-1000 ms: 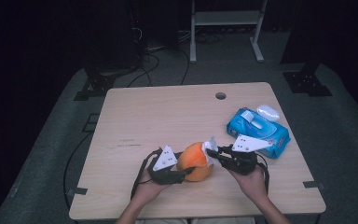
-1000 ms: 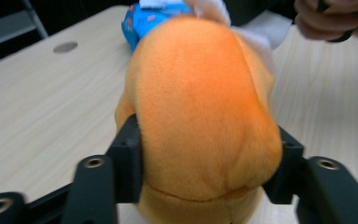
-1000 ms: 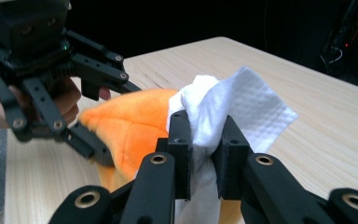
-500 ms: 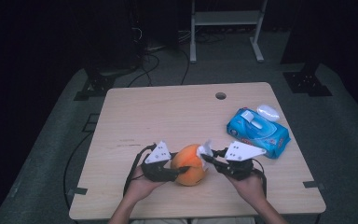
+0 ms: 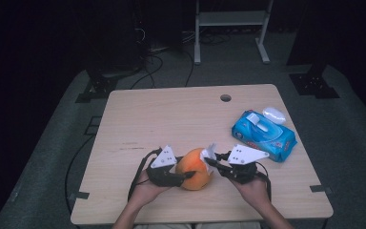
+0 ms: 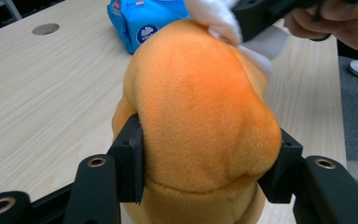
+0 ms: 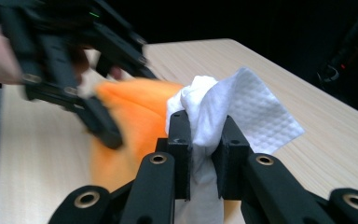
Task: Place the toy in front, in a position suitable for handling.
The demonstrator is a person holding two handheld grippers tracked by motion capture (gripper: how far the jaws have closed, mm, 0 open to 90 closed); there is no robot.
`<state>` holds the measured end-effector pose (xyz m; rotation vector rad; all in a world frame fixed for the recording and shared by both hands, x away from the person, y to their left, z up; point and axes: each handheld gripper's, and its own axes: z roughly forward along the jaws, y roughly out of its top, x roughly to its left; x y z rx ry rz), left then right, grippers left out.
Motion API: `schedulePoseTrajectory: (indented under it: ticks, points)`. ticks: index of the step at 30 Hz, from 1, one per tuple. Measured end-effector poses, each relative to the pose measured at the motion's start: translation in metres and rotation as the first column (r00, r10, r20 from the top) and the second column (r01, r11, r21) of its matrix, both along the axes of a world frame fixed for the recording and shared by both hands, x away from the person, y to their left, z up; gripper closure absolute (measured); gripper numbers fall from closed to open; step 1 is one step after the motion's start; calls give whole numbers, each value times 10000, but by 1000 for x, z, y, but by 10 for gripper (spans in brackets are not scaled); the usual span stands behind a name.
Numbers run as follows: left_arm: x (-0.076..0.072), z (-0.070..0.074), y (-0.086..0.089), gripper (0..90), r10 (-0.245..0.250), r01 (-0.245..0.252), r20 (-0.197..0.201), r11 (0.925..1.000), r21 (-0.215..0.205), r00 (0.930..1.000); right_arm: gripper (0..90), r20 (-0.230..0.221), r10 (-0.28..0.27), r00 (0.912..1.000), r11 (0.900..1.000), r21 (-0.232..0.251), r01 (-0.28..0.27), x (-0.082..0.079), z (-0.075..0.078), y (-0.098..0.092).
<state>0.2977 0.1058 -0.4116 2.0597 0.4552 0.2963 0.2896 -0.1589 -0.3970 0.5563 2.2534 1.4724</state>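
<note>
Clearly the wiping is under way and not finished: the left tool [image 5: 183, 175] grips an orange plush toy [image 5: 195, 168] by its sides, its jaws having just eased a little wider while the pads [image 6: 131, 161] go on pressing into the fur in the left gripper view, and the right tool [image 5: 210, 162] is clamped on a crumpled white wipe [image 5: 209, 151], which it holds against the toy's upper right side. The toy sits on the surface [image 5: 171, 114] near the person's edge, about midway between left and right, between the two hands. By my judgement the wipe has been taken from the blue pack of wipes [image 5: 264, 134], which lies well apart toward the far right with a small white lid or cap [image 5: 274, 114] just beyond it, and the cleaning of the toy is somewhere in its middle; how much of the fur has been covered cannot be told from the pictures. What seems left is to work round the rest of the toy, then set it down and put the wipe aside. The toy is a rounded lump, a little longer than wide; in the high view its long axis runs roughly left to right, from one tool toward the other. Which end is its front I cannot tell.
</note>
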Motion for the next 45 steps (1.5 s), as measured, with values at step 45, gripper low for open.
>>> schedulePoseTrajectory:
  ticks: [45]
  points:
    - [-20, -11, -27, 415, 51, -132, 1440, 9984, 557, 9896, 781, -34, -172, 9998, 9998, 69, 172, 0, 3, -4]
